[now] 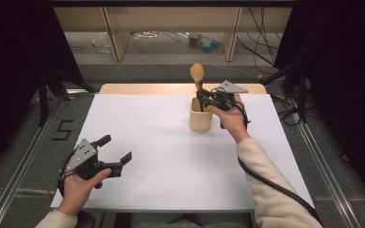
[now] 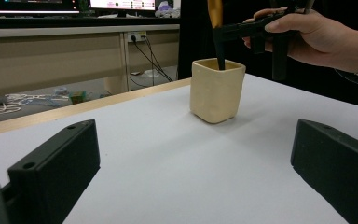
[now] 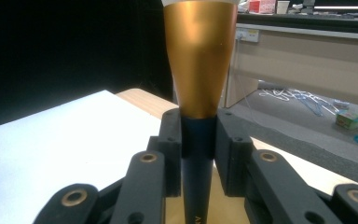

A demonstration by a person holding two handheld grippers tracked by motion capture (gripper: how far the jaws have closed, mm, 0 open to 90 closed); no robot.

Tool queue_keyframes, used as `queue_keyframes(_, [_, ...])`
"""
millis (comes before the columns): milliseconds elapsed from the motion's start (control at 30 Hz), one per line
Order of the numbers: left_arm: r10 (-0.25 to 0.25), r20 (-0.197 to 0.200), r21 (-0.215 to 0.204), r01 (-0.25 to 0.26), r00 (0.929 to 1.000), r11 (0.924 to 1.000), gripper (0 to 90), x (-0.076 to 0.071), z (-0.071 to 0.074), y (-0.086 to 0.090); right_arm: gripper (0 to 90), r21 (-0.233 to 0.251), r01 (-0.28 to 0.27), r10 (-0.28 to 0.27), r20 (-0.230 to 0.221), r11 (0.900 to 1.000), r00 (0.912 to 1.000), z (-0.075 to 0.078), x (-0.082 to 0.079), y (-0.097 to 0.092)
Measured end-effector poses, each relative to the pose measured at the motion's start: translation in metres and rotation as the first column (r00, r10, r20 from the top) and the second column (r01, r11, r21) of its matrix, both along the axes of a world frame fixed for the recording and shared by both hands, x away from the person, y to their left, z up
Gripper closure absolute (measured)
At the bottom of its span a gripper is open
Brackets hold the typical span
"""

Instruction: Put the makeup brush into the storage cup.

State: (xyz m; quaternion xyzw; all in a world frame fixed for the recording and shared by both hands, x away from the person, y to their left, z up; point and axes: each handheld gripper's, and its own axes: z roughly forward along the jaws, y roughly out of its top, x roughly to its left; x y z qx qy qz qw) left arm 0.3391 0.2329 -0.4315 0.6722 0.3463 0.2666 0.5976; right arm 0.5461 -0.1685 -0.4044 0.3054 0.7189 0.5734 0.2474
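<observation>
Right gripper (image 1: 202,97) clamped on the dark handle of a makeup-style brush with tapered gold-coloured ferrule and pale rounded head (image 1: 197,78); in the right gripper view, jaws pinch the handle just below the gold taper (image 3: 199,70). Brush upright, long axis near vertical, head up, lower end of the handle already inside the mouth of the cream-coloured square ceramic cup (image 1: 201,116). Seen from the left gripper view, handle (image 2: 220,58) enters the cup (image 2: 216,91) near its far rim, not centred.

Cup standing at the far centre of the white tabletop (image 1: 171,156), directly beneath the right gripper, right hand (image 1: 233,118) just to its right. No sideways offset worth correcting: key relation is straight down, brush axis lined up with the cup's opening.

Judged step: placing the brush in the cup, or lifting it out; cannot tell which from this. If placing: lower along the axis, release once the tip bottoms out. Risk: letting go early, brush tipping against the rim and nudging the light cup.

Left gripper (image 1: 119,149) at the near left, well apart from the cup, jaws spread wide with nothing between them, resting low over the table and pointed toward the cup. Right hand clearly the nearer one.
</observation>
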Motion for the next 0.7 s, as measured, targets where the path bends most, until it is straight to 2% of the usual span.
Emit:
queue_keyframes(300, [0.0, 0.0, 0.001, 0.0, 1.0, 1.0, 0.5, 0.0, 0.0, -0.0001, 74.8, 0.003, -0.003, 0.003, 0.004, 1.0, 1.0, -0.002, 0.0013, -0.0004])
queue_keyframes(367, [0.0, 0.0, 0.001, 0.0, 1.0, 1.0, 0.5, 0.0, 0.0, -0.0001, 74.8, -0.007, -0.002, 0.002, -0.025, 1.0, 0.9997, -0.0018, 0.0, -0.0011])
queue_keyframes(433, [0.0, 0.0, 0.001, 0.0, 1.0, 1.0, 0.6, 0.0001, 0.0, 0.0, 74.8, 0.0, 0.001, -0.001, -0.004, 1.0, 1.0, -0.003, 0.0012, -0.001])
queue_keyframes(700, [-0.001, -0.001, 0.001, 0.001, 1.0, 1.0, 0.5, 0.0, -0.0001, 0.0, 74.8, -0.003, 0.001, -0.001, -0.003, 1.0, 1.0, -0.0038, 0.0015, -0.0011])
